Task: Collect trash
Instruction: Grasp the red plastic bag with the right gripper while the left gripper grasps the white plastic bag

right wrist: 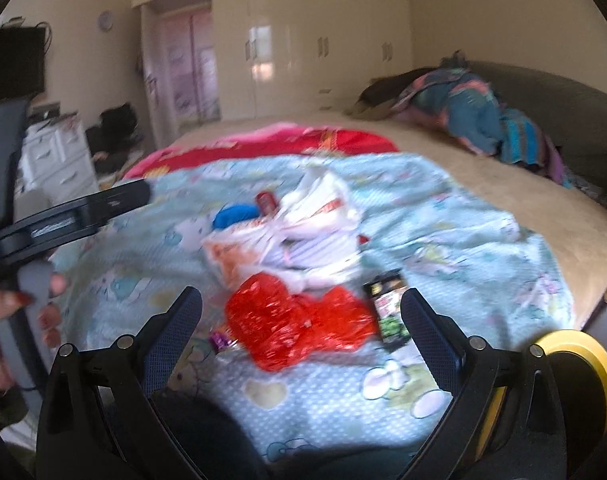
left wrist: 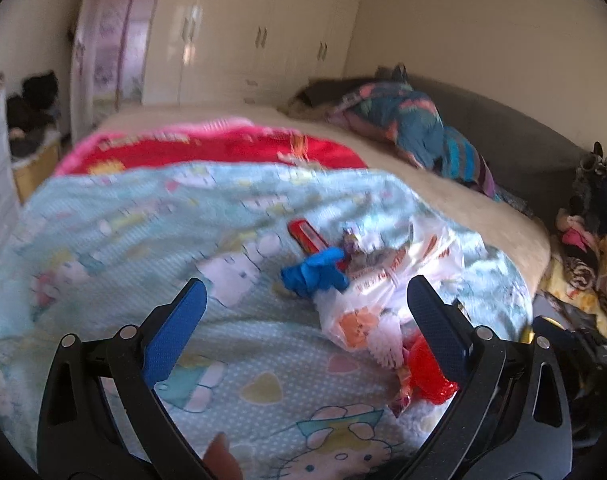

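Note:
Trash lies in a heap on a pale blue cartoon-print blanket (left wrist: 103,240) on the bed. A white plastic bag with orange print (left wrist: 387,292) (right wrist: 303,232) sits in the middle of the heap. Beside it are a crumpled blue glove (left wrist: 315,272) (right wrist: 235,214), a red packet (left wrist: 305,234) (right wrist: 266,201), a crinkled red wrapper (left wrist: 427,372) (right wrist: 295,320) and a black-and-green sachet (right wrist: 389,308). My left gripper (left wrist: 307,320) is open, hovering just short of the glove and bag. My right gripper (right wrist: 301,328) is open, its fingers either side of the red wrapper.
A red and pink blanket (left wrist: 223,148) lies behind the blue one. Folded bedding (left wrist: 415,128) is piled at the bed's far right. Clothes (left wrist: 583,248) lie past the right edge. A yellow round object (right wrist: 583,368) sits by my right gripper. A hand (right wrist: 7,320) holds the left gripper.

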A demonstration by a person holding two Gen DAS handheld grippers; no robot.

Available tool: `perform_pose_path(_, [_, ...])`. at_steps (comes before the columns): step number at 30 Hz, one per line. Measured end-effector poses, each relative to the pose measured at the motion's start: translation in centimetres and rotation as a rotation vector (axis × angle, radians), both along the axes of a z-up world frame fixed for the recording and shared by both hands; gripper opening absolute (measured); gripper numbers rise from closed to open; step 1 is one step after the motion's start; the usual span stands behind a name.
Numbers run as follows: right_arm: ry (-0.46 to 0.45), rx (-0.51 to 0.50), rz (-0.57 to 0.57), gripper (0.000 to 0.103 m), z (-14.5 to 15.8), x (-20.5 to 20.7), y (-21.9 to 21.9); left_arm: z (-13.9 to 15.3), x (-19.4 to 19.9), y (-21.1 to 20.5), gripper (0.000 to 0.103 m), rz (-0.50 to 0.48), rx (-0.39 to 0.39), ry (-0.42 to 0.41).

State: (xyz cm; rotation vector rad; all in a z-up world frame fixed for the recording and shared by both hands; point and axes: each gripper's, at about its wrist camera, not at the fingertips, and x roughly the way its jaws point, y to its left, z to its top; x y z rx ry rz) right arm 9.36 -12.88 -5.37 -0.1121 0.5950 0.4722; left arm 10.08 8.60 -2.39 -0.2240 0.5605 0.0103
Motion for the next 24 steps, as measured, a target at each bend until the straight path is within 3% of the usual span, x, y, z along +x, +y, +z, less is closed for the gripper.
perform_pose_path(4, [0.085, -0.018, 0.035, 0.083, -1.6, 1.6, 1.2, -2.1, 2.1, 0.1, 0.092, -0.039, -0.04, 0.078])
perform_pose_path(9, [0.174, -0.043, 0.077, 0.076, -3.2, 2.8, 2.2, -4.0, 3.9, -0.3, 0.087, -0.088, -0.08, 0.14])
perform_pose_path(12, [0.219, -0.049, 0.089, 0.058, -3.9, 3.3, 2.6, -4.7, 4.9, -0.7, 0.08, -0.109, -0.087, 0.163])
perform_pose_path(14, [0.25, -0.053, 0.092, 0.039, -4.4, 3.6, 2.6, -5.3, 5.6, -0.8, 0.073, -0.117, -0.107, 0.182])
perform_pose_path(15, [0.258, -0.049, 0.093, 0.035, -4.5, 3.8, 2.6, -5.7, 6.0, -0.8, 0.071, -0.117, -0.122, 0.194])
perform_pose_path(17, [0.269, -0.024, 0.101, 0.026, -4.5, 4.0, 2.3, -6.2, 6.4, -0.7, 0.058, -0.123, -0.139, 0.21])
perform_pose_path(18, [0.269, -0.014, 0.105, 0.024, -4.4, 4.0, 2.1, -6.3, 6.6, -0.7, 0.055, -0.13, -0.147, 0.214])
perform_pose_path(20, [0.263, 0.017, 0.113, 0.021, -3.9, 4.0, 1.7, -6.4, 6.7, -0.8, 0.033, -0.147, -0.16, 0.221])
perform_pose_path(23, [0.259, 0.057, 0.129, 0.018, -3.0, 4.0, 1.2, -5.9, 6.6, -1.3, 0.014, -0.171, -0.149, 0.219])
perform_pose_path(24, [0.262, 0.071, 0.134, 0.018, -2.7, 4.1, 1.2, -5.5, 6.5, -1.4, 0.012, -0.186, -0.156, 0.211])
